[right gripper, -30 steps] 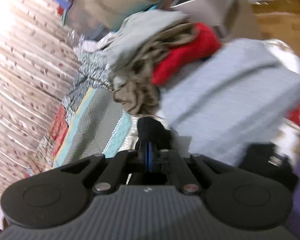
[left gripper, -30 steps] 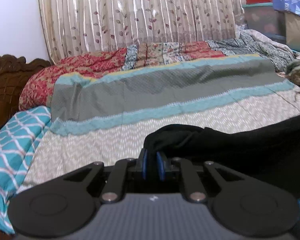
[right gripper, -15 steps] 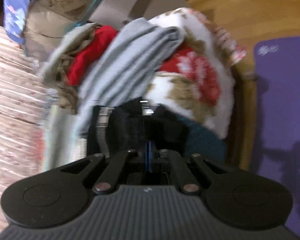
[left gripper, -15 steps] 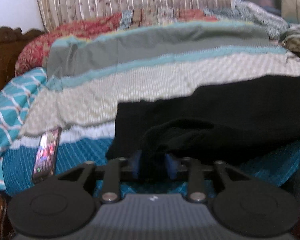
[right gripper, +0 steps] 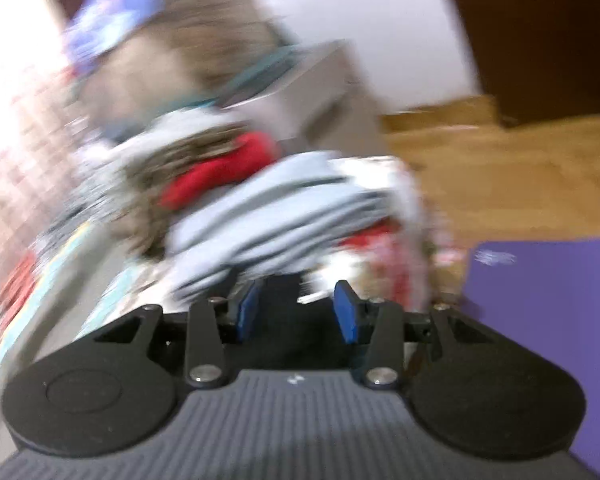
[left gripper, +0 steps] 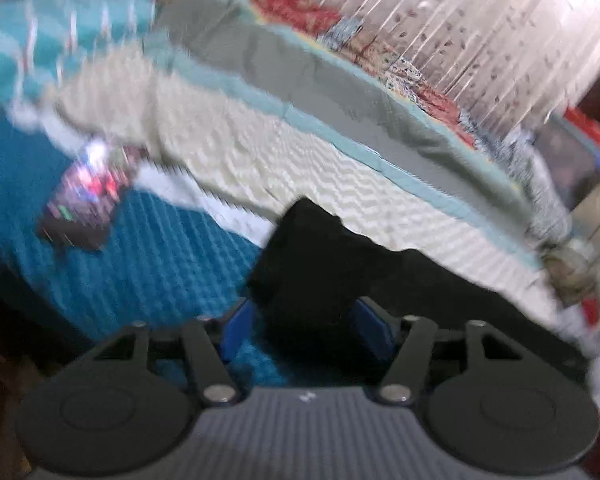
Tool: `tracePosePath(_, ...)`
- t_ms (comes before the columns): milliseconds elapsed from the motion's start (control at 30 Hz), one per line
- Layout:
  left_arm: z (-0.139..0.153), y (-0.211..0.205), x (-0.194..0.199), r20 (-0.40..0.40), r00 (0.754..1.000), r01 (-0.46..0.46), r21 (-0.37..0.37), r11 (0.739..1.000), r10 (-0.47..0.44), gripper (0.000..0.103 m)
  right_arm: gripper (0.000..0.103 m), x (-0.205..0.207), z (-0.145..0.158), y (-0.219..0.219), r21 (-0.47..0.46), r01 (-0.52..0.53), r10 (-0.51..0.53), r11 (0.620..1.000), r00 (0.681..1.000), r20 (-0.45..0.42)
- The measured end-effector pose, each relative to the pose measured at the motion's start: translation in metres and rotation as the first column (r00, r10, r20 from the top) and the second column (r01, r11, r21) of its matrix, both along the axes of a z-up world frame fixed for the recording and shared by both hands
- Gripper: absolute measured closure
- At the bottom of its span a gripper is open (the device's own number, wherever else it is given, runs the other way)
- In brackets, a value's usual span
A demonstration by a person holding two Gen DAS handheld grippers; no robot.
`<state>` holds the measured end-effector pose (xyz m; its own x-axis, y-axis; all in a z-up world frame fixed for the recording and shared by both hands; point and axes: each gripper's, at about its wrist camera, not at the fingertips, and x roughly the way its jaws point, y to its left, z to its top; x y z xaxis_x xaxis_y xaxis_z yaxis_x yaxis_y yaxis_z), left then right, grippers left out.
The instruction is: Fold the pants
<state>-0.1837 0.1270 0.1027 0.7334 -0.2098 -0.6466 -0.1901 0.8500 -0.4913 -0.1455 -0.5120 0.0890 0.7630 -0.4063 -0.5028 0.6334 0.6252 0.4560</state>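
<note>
The black pants (left gripper: 340,264) lie folded on the striped bedspread (left gripper: 300,152), one corner pointing up the picture in the left wrist view. My left gripper (left gripper: 304,324) hangs over their near edge, its jaws opening; the black cloth lies between the blue pads (left gripper: 374,326) without being pressed. In the blurred right wrist view my right gripper (right gripper: 296,312) is opening too. Black cloth (right gripper: 278,312) shows between and under its blue pads (right gripper: 346,312), and neither pad bears on it.
A phone (left gripper: 84,208) with a lit screen lies on the teal cover (left gripper: 152,264) left of the pants. A heap of grey, red and brown clothes (right gripper: 260,200) rises beyond the right gripper. A purple mat (right gripper: 540,300) covers the wooden floor at right.
Both grippers went from shut on the black pants to open. The left view dropped toward the bed and rolled; the phone came into sight. The right view swung across the clothes heap.
</note>
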Motion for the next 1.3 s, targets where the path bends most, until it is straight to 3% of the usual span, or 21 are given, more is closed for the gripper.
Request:
tracePosePath(67, -0.014, 0.001, 0.011, -0.032, 0.999, 0.020, -0.099, 0.995, -0.023, 0.041, 0.057, 0.025, 0.003, 0.041, -0.019, -0.212, 0.211, 0.977, 0.977, -0.014)
tracePosePath(167, -0.034, -0.007, 0.027, -0.078, 0.995, 0.051, -0.218, 0.975, -0.069, 0.025, 0.057, 0.062, 0.000, 0.120, -0.012, -0.519, 0.518, 0.855, 0.854, -0.053)
tracePosePath(200, -0.040, -0.010, 0.031, -0.082, 0.994, 0.054, -0.248, 0.967, -0.077, 0.011, 0.057, 0.073, -0.002, 0.150, 0.002, -0.611, 0.611, 0.791, 0.790, -0.057)
tracePosePath(300, -0.050, -0.015, 0.041, -0.084, 0.993, 0.056, -0.289, 0.956, -0.083, 0.009, 0.057, 0.097, -0.005, 0.244, 0.020, -0.834, 0.832, 0.552, 0.549, -0.084)
tracePosePath(367, -0.055, -0.014, 0.047, -0.084, 0.994, 0.040, -0.298, 0.954, -0.068, 0.018, 0.057, 0.108, -0.007, 0.312, 0.030, -0.931, 0.926, 0.365, 0.359, -0.113)
tracePosePath(400, -0.056, -0.013, 0.049, -0.082, 0.995, 0.033, -0.298, 0.954, -0.061, 0.038, 0.058, 0.110, -0.009, 0.343, 0.042, -0.961, 0.956, 0.274, 0.267, -0.121)
tracePosePath(433, -0.058, -0.012, 0.052, -0.083, 0.995, 0.031, -0.290, 0.956, -0.058, 0.065, 0.059, 0.113, -0.010, 0.370, 0.054, -0.980, 0.974, 0.194, 0.185, -0.127)
tracePosePath(500, -0.059, -0.010, 0.053, -0.080, 0.994, 0.043, -0.289, 0.956, -0.069, 0.091, 0.061, 0.115, -0.017, 0.422, 0.082, -0.996, 0.989, 0.047, 0.034, -0.144)
tracePosePath(567, -0.047, -0.011, 0.049, -0.018, 0.996, 0.075, -0.260, 0.963, -0.083, 0.091, 0.072, 0.114, -0.024, 0.465, 0.110, -0.991, 0.980, -0.074, -0.092, -0.174)
tracePosePath(600, -0.037, -0.016, 0.046, 0.031, 0.994, 0.108, -0.205, 0.973, -0.104, 0.091, 0.076, 0.106, -0.028, 0.482, 0.117, -0.985, 0.969, -0.128, -0.149, -0.196)
tracePosePath(633, -0.026, -0.022, 0.043, 0.072, 0.989, 0.137, -0.137, 0.981, -0.128, 0.091, 0.076, 0.098, -0.030, 0.493, 0.111, -0.981, 0.961, -0.160, -0.181, -0.210)
tracePosePath(733, 0.002, -0.046, 0.035, 0.193, 0.955, 0.211, 0.089, 0.973, -0.225, 0.091, 0.076, 0.084, -0.032, 0.501, 0.099, -0.977, 0.955, -0.188, -0.205, -0.215)
tracePosePath(800, 0.009, -0.050, 0.031, 0.239, 0.938, 0.221, 0.139, 0.965, -0.250, 0.091, 0.076, 0.088, -0.036, 0.505, 0.109, -0.979, 0.957, -0.171, -0.191, -0.218)
tracePosePath(900, 0.000, -0.035, 0.031, 0.222, 0.959, 0.145, 0.155, 0.977, -0.177, 0.087, 0.076, 0.099, -0.049, 0.514, 0.155, -0.976, 0.956, -0.150, -0.183, -0.229)
tracePosePath(1000, -0.039, -0.004, 0.043, 0.040, 0.999, 0.024, 0.107, 0.994, -0.029, 0.091, 0.075, 0.101, -0.067, 0.530, 0.161, -0.977, 0.944, -0.139, -0.180, -0.277)
tracePosePath(1067, -0.055, 0.015, 0.038, -0.019, 0.999, -0.032, 0.035, 0.999, 0.033, 0.090, 0.074, 0.098, -0.059, 0.525, 0.155, -0.978, 0.945, -0.143, -0.181, -0.271)
tracePosePath(1100, -0.056, 0.022, 0.032, -0.013, 0.999, -0.047, -0.004, 0.999, 0.047, 0.084, 0.073, 0.098, -0.056, 0.523, 0.158, -0.977, 0.949, -0.144, -0.182, -0.259)
tracePosePath(1167, -0.052, 0.033, 0.021, 0.006, 0.998, -0.062, -0.074, 0.995, 0.062, 0.061, 0.072, 0.100, -0.050, 0.516, 0.174, -0.977, 0.961, -0.126, -0.164, -0.223)
tracePosePath(1200, -0.049, 0.036, 0.017, 0.013, 0.997, -0.075, -0.094, 0.993, 0.076, 0.040, 0.072, 0.101, -0.048, 0.511, 0.188, -0.975, 0.966, -0.115, -0.154, -0.207)
tracePosePath(1233, -0.047, 0.039, 0.013, 0.021, 0.996, -0.081, -0.112, 0.990, 0.084, 0.028, 0.072, 0.102, -0.047, 0.508, 0.199, -0.974, 0.971, -0.106, -0.145, -0.192)
tracePosePath(1300, -0.044, 0.038, 0.014, 0.025, 0.998, -0.052, -0.164, 0.985, 0.057, 0.018, 0.070, 0.100, -0.043, 0.504, 0.196, -0.976, 0.976, -0.096, -0.132, -0.175)
